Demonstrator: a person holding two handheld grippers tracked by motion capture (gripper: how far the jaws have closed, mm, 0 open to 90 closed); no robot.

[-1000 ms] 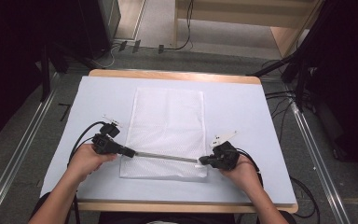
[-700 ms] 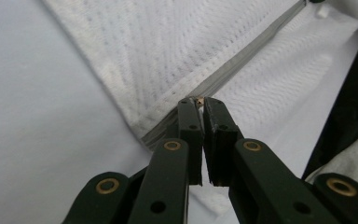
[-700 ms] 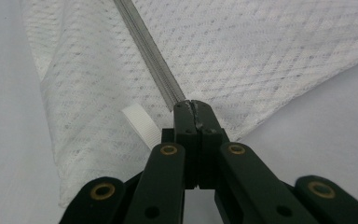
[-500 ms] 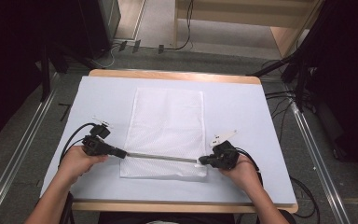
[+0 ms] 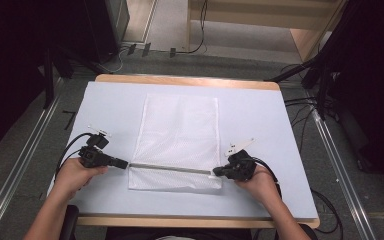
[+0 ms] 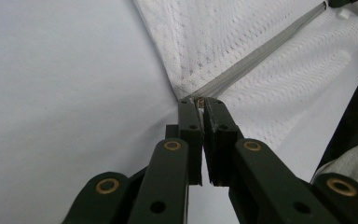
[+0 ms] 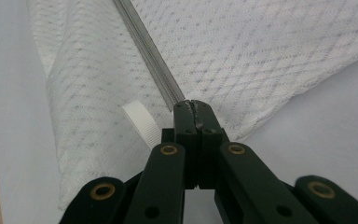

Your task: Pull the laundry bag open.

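We see a white mesh laundry bag (image 5: 178, 140) lying flat on the pale blue table cover (image 5: 260, 115), its grey zipper (image 5: 170, 168) near the front edge. Our left gripper (image 5: 125, 164) pinches the zipper's left end; our right gripper (image 5: 216, 172) is clamped on its right end.

- Left gripper (image 5: 122, 163): black body, black cable looping behind, small pale plate on top.
- Right gripper (image 5: 216, 172): black, pale three-cornered plate, black cable.
- Jaws: black linked arms with brass-coloured rivets.
- Forearms bare.
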